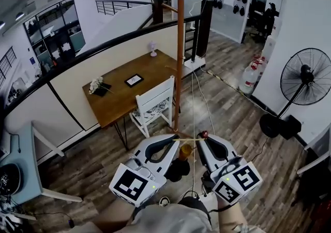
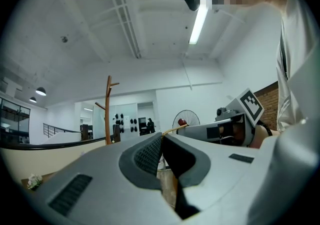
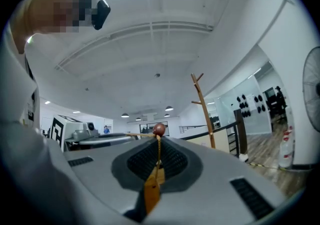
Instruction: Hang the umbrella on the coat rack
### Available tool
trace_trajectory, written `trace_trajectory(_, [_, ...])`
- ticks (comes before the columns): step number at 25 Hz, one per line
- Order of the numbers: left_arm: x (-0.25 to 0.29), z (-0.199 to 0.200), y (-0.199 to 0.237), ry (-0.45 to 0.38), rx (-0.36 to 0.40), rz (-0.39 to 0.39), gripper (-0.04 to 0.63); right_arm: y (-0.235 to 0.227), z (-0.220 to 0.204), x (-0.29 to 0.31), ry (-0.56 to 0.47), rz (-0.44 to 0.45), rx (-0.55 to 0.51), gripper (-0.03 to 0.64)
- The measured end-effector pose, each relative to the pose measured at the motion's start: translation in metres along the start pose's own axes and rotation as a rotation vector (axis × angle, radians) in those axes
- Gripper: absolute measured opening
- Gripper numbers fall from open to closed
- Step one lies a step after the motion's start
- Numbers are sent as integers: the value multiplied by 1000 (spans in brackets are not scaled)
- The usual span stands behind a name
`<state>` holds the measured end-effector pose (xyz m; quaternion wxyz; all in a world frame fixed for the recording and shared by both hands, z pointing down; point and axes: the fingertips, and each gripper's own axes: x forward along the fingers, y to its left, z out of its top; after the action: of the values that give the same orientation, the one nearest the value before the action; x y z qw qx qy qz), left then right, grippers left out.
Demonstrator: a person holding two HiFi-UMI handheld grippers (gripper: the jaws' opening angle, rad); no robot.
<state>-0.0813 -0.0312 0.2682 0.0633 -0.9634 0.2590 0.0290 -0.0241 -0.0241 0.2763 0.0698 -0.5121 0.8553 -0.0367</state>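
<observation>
Yellow cord [image 1: 187, 139] stretched between both tongs. Left tongs [image 1: 175, 140] pinched shut on one end; right tongs [image 1: 202, 140] closed on the other, just under the red bead [image 1: 204, 134]. Umbrella [image 1: 178, 170], orange handle uppermost, hangs below between them. Rack [image 1: 179, 61] at 12 o'clock, apart from the umbrella.

The left gripper [image 1: 173, 146] and right gripper [image 1: 204, 144] are shelled in smooth light grey, lined with black ribbed pads [image 2: 147, 156] and each capped with a black-and-white marker cube [image 1: 133, 185]. A pale top [image 1: 165, 220] is worn.
</observation>
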Motion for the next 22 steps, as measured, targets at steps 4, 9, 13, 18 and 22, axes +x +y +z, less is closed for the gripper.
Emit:
trace_trajectory(4, [13,-2,28,-6,-3,-1,5,-11,1,29,8,8,-22,3])
trace_trajectory(9, [37,-14,55,-3,0,-1,5,-36,-3,54,12,23,-34,3])
trace_trajectory(13, [67,-25,75,8,-13,-3,5,-65,-5,75,-6,39,-22,3])
trace_trajectory(18, [114,-40,102,20,-26,-13,5,-116,-8,108,1,49,4,3])
trace_trajectory(22, [154,-47,126,21,-38,-7,5,-155,-5,136,9,65,12,3])
